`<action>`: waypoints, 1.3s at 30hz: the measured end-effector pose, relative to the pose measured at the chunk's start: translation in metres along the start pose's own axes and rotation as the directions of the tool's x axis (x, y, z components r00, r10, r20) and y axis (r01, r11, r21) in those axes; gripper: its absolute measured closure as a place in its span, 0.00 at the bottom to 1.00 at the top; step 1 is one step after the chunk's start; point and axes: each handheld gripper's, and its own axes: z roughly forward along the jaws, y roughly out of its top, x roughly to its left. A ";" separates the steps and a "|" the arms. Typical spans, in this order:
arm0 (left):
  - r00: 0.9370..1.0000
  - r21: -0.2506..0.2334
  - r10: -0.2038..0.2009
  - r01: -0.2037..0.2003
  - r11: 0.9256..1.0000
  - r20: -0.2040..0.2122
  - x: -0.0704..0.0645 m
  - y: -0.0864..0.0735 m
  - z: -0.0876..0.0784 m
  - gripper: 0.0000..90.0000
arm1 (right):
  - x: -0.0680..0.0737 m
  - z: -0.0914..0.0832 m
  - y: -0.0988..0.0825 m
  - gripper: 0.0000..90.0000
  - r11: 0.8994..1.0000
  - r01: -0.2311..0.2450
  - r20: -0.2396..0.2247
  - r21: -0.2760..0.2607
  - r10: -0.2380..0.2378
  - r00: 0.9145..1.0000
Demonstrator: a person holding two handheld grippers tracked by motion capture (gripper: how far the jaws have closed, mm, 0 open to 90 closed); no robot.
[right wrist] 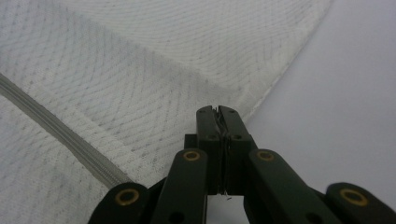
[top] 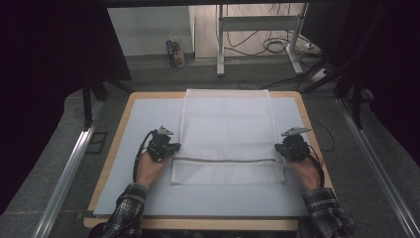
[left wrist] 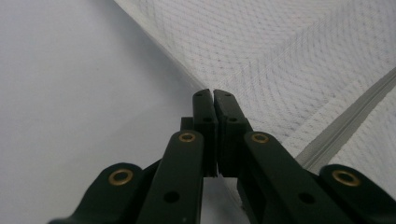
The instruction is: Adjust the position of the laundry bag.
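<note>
Both clamped: left gripper (top: pixel 172 147) on left edge of mesh bag (top: pixel 228 124), right gripper (top: pixel 278 148) on right edge, zipper (top: pixel 225 160) running left-right between, bag stretching far.

White mesh cloth bag (top: pixel 228 129), woven zip tape; matt pale mat (top: pixel 143 124); wood table edge (top: pixel 119 134); matt blk plastic jaws.

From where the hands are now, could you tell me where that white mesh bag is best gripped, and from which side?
Grip the mesh bag at its two side edges, level with the grey zipper, each gripper coming in from its own side. It lies flat on the white mat, so only the hemmed edges offer a pinch. The left gripper and right gripper sit there now, jaws shut.
</note>
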 end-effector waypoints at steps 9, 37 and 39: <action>1.000 0.004 0.009 -0.009 1.000 0.030 -0.001 -0.008 -0.012 0.98 | 0.003 -0.012 -0.007 0.97 0.999 -0.006 -0.066 -0.035 0.004 0.998; 0.999 0.039 0.033 -0.034 0.999 0.027 -0.012 -0.037 -0.043 0.98 | 0.030 -0.030 -0.019 0.97 0.999 0.027 -0.155 -0.023 -0.030 0.987; 0.999 0.045 0.032 -0.033 0.998 0.026 -0.013 -0.040 -0.044 0.98 | 0.032 -0.030 -0.019 0.97 0.999 0.033 -0.158 -0.020 -0.036 0.987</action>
